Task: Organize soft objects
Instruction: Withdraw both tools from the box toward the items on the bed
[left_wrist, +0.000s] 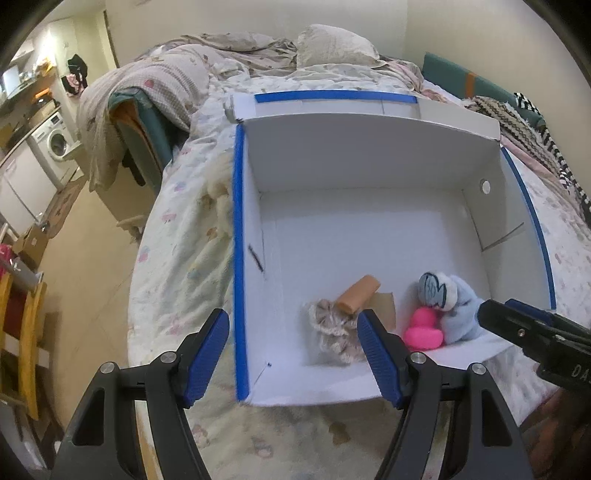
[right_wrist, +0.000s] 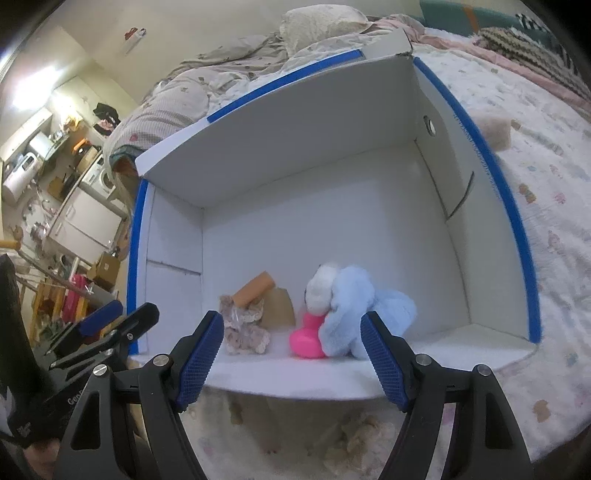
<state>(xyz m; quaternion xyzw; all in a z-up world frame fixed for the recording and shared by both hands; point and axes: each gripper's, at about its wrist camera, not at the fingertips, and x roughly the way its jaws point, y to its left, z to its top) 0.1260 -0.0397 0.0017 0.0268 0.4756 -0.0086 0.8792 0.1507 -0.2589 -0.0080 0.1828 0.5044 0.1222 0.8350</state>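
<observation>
Broadly, the bed (left_wrist: 177, 236) carries a white box (left_wrist: 369, 155) edged in blue tape, and the soft things lie along its near wall: a pale blue plush (right_wrist: 364, 306) leaning on a pink duck (right_wrist: 306, 338), then a beige crocheted toy (right_wrist: 243, 325) under an orange roll (right_wrist: 255, 290). Both the left hand-held gripper (left_wrist: 293, 354) and right hand-held gripper (right_wrist: 291, 354) hang spread and empty. Fluffy scraps, possibly more toys, lie outside the box; fetch those next, pinching mid-body and lowering well inside the box.
</observation>
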